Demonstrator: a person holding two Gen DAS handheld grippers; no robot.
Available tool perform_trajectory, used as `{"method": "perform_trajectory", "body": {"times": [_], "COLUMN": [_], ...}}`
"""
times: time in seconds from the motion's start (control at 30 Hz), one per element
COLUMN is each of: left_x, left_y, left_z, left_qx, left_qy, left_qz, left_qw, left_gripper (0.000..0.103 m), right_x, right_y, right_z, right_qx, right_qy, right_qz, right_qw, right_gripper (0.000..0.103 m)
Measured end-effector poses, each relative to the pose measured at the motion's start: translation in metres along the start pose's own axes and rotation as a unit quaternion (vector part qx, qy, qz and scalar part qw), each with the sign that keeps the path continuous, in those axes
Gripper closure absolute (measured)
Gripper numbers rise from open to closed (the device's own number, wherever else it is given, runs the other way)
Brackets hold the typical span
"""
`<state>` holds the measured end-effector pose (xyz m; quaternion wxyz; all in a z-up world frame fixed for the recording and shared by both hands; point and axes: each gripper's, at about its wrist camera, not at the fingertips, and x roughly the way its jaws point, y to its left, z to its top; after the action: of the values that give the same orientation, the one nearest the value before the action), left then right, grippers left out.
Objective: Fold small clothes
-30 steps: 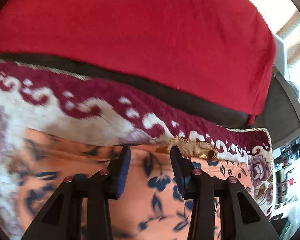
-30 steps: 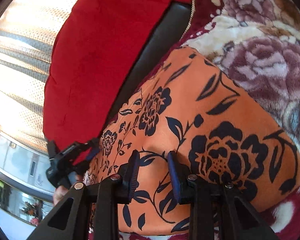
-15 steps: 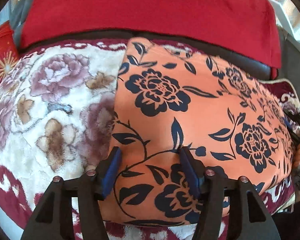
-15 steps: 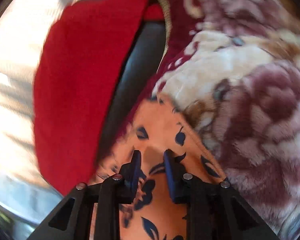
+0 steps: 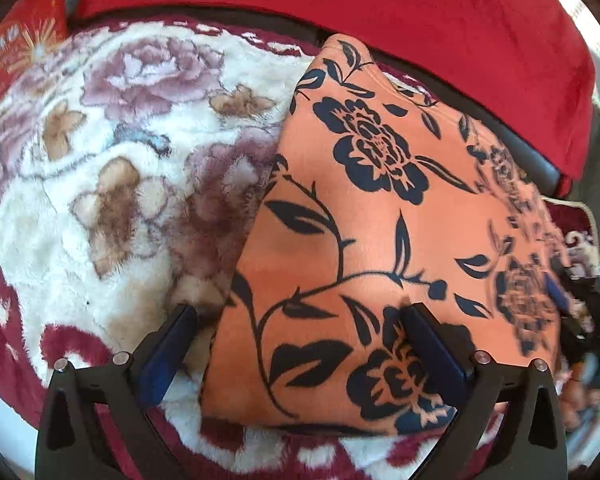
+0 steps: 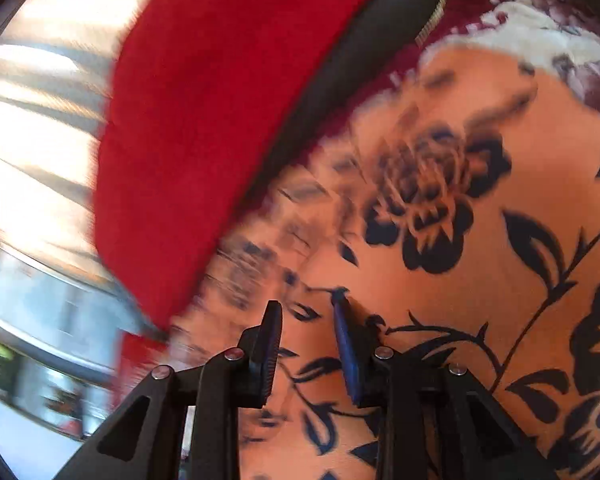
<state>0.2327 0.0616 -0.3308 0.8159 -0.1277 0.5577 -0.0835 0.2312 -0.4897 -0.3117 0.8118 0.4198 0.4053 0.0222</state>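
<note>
An orange garment with dark blue flowers (image 5: 372,216) lies flat on a plush floral blanket (image 5: 112,184). My left gripper (image 5: 300,320) is wide open and empty, hovering above the garment's near left edge. My right gripper (image 6: 306,312) hangs over the garment (image 6: 480,240) near its edge by the red cushion; its jaws stand a little apart with nothing between them. The right wrist view is blurred by motion. The right gripper also shows in the left wrist view (image 5: 568,292) at the garment's far right edge.
A red cushion (image 5: 380,12) and a dark sofa edge (image 5: 532,152) run behind the garment. In the right wrist view the red cushion (image 6: 204,120) and a bright window area (image 6: 32,168) lie to the left. A red patterned item (image 5: 16,52) sits far left.
My left gripper has opened wider and drawn back over the garment's near edge. My right gripper has swung across the garment, its jaws parting slightly.
</note>
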Motion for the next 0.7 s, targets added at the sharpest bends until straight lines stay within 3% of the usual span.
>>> {"method": "perform_trajectory", "body": {"times": [0.03,0.07,0.1,0.17,0.3,0.37,0.47,0.5,0.53,0.6,0.7], "left_x": [-0.007,-0.02,-0.037,-0.062,-0.076,-0.071,-0.049,-0.042,-0.025,-0.011,-0.015], "left_y": [0.002,0.004,0.005,0.0,-0.031,-0.06,-0.09,-0.093,-0.094,-0.086,-0.086], "left_z": [0.0,-0.001,-0.004,-0.009,-0.031,-0.044,-0.059,-0.062,-0.061,-0.055,-0.057], "left_qx": [0.0,0.0,0.0,0.02,0.091,0.151,0.198,0.198,0.193,0.166,0.159], "left_qy": [-0.009,-0.043,-0.095,-0.164,-0.198,-0.178,-0.137,-0.126,-0.09,-0.059,-0.076], "left_qz": [-0.005,0.003,0.021,0.046,0.048,0.04,0.079,0.084,0.081,0.067,0.06], "left_qw": [0.9999,0.9991,0.9952,0.9852,0.9747,0.9716,0.9674,0.9684,0.9737,0.982,0.9825], "left_gripper": [0.0,0.0,0.0,0.0,0.0,0.0,0.0,0.0,0.0,0.0,0.0], "right_x": [-0.002,-0.005,-0.012,-0.023,-0.051,-0.063,-0.075,-0.075,-0.074,-0.062,-0.059], "right_y": [0.004,0.009,0.014,0.016,0.019,0.016,0.005,-0.004,-0.007,-0.02,-0.03], "right_z": [-0.003,-0.003,-0.006,-0.014,-0.037,-0.048,-0.057,-0.059,-0.059,-0.058,-0.057], "right_qx": [-0.01,-0.018,-0.024,-0.026,-0.055,-0.068,-0.053,-0.04,-0.033,-0.015,0.016], "right_qy": [-0.006,-0.01,-0.012,-0.025,-0.037,-0.039,-0.043,-0.037,-0.03,0.002,0.007], "right_qz": [-0.008,-0.011,0.009,0.036,0.065,0.071,0.069,0.065,0.059,0.016,0.039], "right_qw": [1.0,1.0,1.0,0.999,0.996,0.994,0.995,0.996,0.997,1.0,0.999], "right_gripper": [0.074,0.072,0.073,0.073,0.073,0.073,0.073,0.073,0.073,0.074,0.074]}}
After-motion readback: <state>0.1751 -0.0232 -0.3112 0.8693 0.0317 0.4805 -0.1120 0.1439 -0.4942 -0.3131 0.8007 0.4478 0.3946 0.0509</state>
